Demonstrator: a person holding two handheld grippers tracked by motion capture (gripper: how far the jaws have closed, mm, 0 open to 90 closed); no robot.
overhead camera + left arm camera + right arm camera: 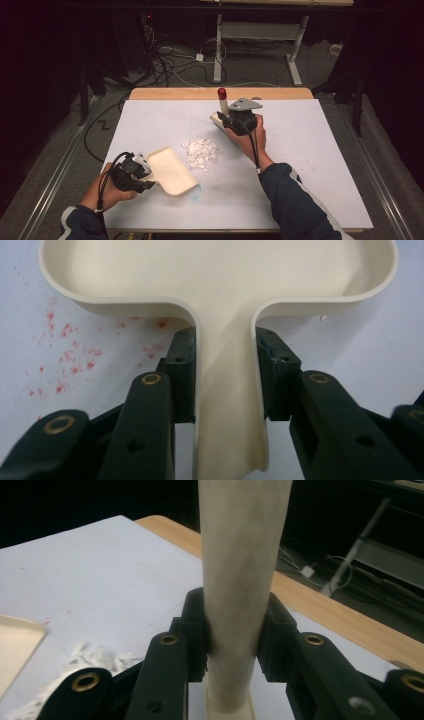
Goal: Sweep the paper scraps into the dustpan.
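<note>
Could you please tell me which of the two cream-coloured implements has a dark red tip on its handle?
The brush in the right tool: its upright handle ends in a dark red cap. The dustpan held by the left tool is plain cream throughout.

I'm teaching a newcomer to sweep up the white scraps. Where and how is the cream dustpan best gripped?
Grip the dustpan by its narrow flat handle, coming from the handle end, opposite the open mouth. The handle is a slim neck that fits between the jaws, while the pan is too wide. The left claw holds it so, one jaw on each edge, the mouth facing the scraps.
</note>
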